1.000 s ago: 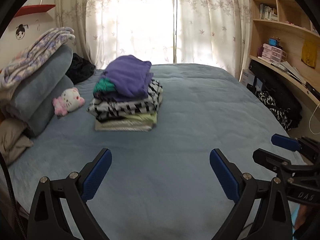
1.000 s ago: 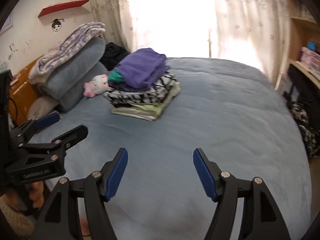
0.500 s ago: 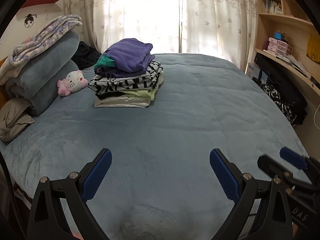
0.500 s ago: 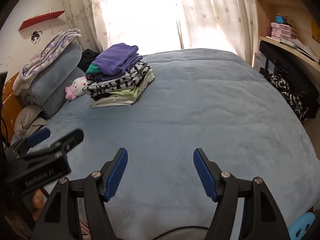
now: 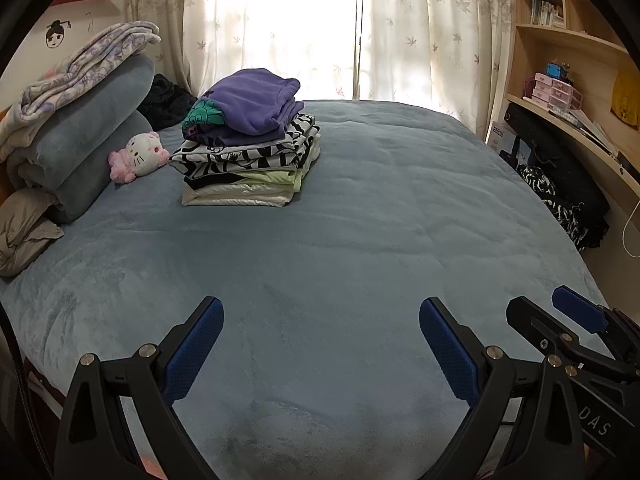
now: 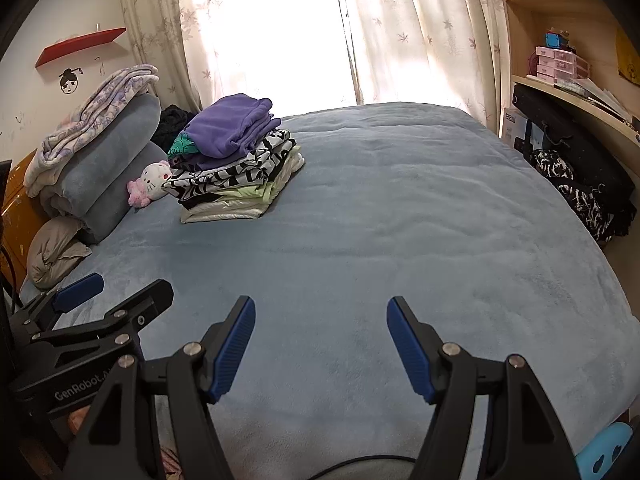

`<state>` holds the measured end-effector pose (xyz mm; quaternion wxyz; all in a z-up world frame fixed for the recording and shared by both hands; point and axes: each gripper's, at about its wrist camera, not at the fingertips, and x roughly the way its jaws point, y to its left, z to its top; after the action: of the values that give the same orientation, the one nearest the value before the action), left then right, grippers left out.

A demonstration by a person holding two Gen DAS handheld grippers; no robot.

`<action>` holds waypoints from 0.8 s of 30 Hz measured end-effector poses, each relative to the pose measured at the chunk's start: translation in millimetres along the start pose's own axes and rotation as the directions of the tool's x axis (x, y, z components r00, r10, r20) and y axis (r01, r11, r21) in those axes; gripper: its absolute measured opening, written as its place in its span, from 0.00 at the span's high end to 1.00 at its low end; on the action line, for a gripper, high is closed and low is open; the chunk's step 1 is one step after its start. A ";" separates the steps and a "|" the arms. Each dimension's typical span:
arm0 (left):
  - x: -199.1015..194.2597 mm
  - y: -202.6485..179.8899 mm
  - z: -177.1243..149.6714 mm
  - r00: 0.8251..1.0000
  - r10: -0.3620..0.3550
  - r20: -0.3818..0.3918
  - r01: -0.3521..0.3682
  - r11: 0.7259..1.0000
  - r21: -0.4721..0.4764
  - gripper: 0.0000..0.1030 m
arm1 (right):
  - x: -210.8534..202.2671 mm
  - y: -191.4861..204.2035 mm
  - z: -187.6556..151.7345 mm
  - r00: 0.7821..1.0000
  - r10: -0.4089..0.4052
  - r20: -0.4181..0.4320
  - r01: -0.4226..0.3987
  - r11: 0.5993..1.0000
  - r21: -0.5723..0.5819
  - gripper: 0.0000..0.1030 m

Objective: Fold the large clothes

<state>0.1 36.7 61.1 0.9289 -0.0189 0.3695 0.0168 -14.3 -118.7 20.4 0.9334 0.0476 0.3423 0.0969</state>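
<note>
A stack of folded clothes [image 5: 248, 152] with a purple garment on top sits on the far left of the blue-grey bed [image 5: 360, 240]; it also shows in the right wrist view [image 6: 236, 160]. My left gripper [image 5: 320, 344] is open and empty over the bed's near edge. My right gripper [image 6: 320, 344] is open and empty beside it. The right gripper shows at the right of the left wrist view [image 5: 560, 328]. The left gripper shows at the left of the right wrist view [image 6: 116, 300].
Rolled blankets [image 5: 76, 136] and a Hello Kitty plush [image 5: 138, 156] lie at the bed's left. A grey pillow [image 5: 24, 236] lies below them. A dark pile [image 5: 560, 196] and wooden shelves [image 5: 568, 80] stand at the right. Curtains [image 5: 320, 28] cover the window behind.
Both grippers have drawn back from the clothes stack toward the bed's near edge and risen. Both stay open and empty.
</note>
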 end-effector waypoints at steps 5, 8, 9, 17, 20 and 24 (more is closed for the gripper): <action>1.7 0.1 -1.0 1.000 -0.005 -0.014 0.005 1.000 -0.004 0.05 | 0.2 -1.7 0.3 1.000 0.004 -0.001 -0.004 1.000 -0.001 0.33; 1.5 -0.1 -1.4 1.000 -0.005 -0.014 0.005 1.000 -0.005 0.05 | -0.4 -1.1 -0.1 1.000 0.001 -0.001 -0.001 1.000 0.001 0.33; 1.8 -0.4 -1.5 1.000 -0.004 -0.015 0.004 1.000 -0.005 0.05 | 0.4 -1.7 0.0 1.000 0.002 -0.002 -0.002 1.000 0.000 0.33; 2.0 -0.7 -3.0 1.000 -0.004 -0.021 0.004 1.000 -0.005 0.05 | -0.1 -1.4 -2.0 1.000 0.004 -0.004 -0.004 1.000 0.006 0.33; 1.6 -0.9 -3.5 1.000 -0.003 -0.020 0.002 1.000 -0.008 0.05 | 0.5 -2.0 -1.9 1.000 0.004 -0.005 -0.004 1.000 0.004 0.33; 2.3 -0.7 -4.3 1.000 -0.004 -0.023 0.004 1.000 -0.009 0.05 | 0.8 -2.4 -1.9 1.000 0.004 -0.005 -0.004 1.000 0.004 0.33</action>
<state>-1.2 35.9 56.4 0.9245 -0.0240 0.3801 0.0165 -14.6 -120.8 18.0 0.9323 0.0498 0.3446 0.0981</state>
